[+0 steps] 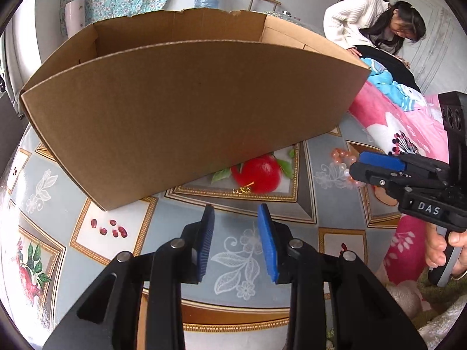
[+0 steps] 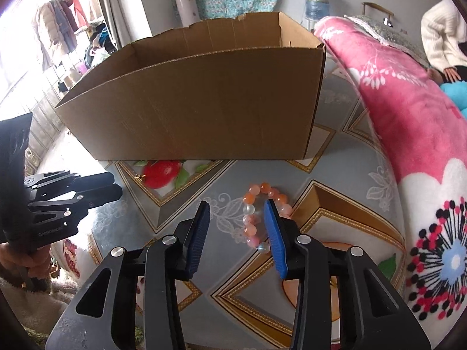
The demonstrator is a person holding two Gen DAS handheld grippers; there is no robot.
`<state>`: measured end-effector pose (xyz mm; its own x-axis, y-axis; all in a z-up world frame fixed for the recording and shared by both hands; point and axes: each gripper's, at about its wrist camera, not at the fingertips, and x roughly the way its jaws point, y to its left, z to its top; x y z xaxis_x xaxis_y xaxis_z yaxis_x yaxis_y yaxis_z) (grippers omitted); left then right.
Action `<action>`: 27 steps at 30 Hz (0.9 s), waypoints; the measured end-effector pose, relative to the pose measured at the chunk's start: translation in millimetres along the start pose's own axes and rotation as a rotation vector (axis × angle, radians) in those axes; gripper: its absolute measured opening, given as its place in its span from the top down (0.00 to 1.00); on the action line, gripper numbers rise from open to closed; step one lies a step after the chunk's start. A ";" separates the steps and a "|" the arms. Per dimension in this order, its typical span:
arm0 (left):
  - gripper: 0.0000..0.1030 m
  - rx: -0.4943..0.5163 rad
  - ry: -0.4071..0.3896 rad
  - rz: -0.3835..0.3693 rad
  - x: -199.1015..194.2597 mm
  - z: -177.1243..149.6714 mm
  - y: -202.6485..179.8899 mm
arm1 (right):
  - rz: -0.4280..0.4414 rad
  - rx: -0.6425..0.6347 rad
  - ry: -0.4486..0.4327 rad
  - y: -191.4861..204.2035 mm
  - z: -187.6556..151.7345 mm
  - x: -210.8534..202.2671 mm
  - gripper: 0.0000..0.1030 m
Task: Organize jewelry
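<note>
An orange, pink and clear bead bracelet (image 2: 250,218) lies on the patterned cloth in front of the open cardboard box (image 2: 204,110). My right gripper (image 2: 238,202) hovers over it, open: the ring's left arc lies between the fingers, and the right pad (image 2: 275,233) covers its right side without a squeeze. In the left wrist view the bracelet (image 1: 340,156) peeks out beside the right gripper (image 1: 354,167). My left gripper (image 1: 236,207) is open and empty, pointing at a small gold piece (image 1: 243,190) on a printed red fruit by the box (image 1: 189,110). The same gold piece (image 2: 141,178) appears near the left gripper (image 2: 115,188).
A pink floral blanket (image 2: 408,122) is heaped along the right side of the cloth. A person in a white sweater (image 1: 359,20) bends over behind it. A hand (image 1: 437,250) holds the right gripper's handle. Printed fruit and seeds (image 1: 109,230) decorate the cloth.
</note>
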<state>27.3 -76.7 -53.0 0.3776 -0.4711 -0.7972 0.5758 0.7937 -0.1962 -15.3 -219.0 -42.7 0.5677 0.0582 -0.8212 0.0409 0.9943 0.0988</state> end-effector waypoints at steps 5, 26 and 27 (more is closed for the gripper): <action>0.60 -0.010 0.035 0.037 6.7 4.8 -1.0 | -0.018 0.023 0.048 -7.1 2.4 16.5 0.75; 0.24 -0.021 0.085 0.157 15.0 8.5 -2.5 | -0.006 0.026 0.068 -5.1 6.9 18.0 0.93; 0.24 -0.022 0.085 0.159 15.5 8.6 -2.8 | -0.002 0.026 0.069 -4.3 6.4 17.9 0.93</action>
<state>37.8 -89.6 -59.9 0.3991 -0.3058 -0.8644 0.4980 0.8639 -0.0757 -0.1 -222.8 -54.2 0.5097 0.0634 -0.8580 0.0641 0.9917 0.1114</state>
